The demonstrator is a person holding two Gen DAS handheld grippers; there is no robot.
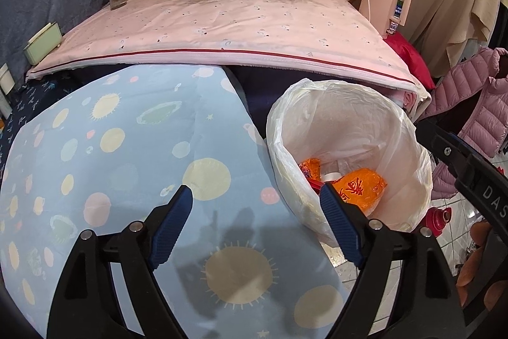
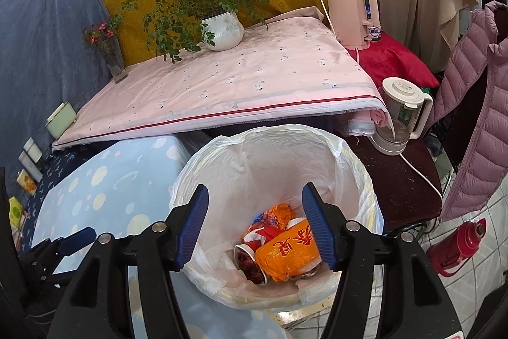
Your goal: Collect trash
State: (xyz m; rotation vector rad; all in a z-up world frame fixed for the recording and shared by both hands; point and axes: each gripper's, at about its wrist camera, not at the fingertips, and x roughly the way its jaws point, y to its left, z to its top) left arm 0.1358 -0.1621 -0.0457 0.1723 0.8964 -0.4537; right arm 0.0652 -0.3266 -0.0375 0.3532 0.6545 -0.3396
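Nearest the right wrist camera, the right gripper (image 2: 255, 224) is held above the mouth of the trash bin (image 2: 358, 180), its ribbed blue jaws spread wide and nothing between them. The left gripper (image 1: 255, 223) is likewise seen with jaws wide and empty, poised over the tabletop (image 1: 127, 148) — draped in a pale blue cloth printed with suns and planets — just beside the bin.

Inside the bin, lined with a thin, crinkled, translucent white bag, the collected trash is seen at the bottom: a crumpled orange wrapper (image 2: 287, 250) with red characters, glossy and puffed, a crushed paper cup (image 2: 250, 262) with a dark interior, and further scraps. No loose trash is visible on the blue cloth or on the pink quilted cloth (image 2: 222, 84) farther back, so the task is judged largely done, though hidden areas cannot be ruled out.

Farthest back, a ribbed white plant pot (image 2: 222, 30) and a glass flower vase (image 2: 116, 62) are seen.
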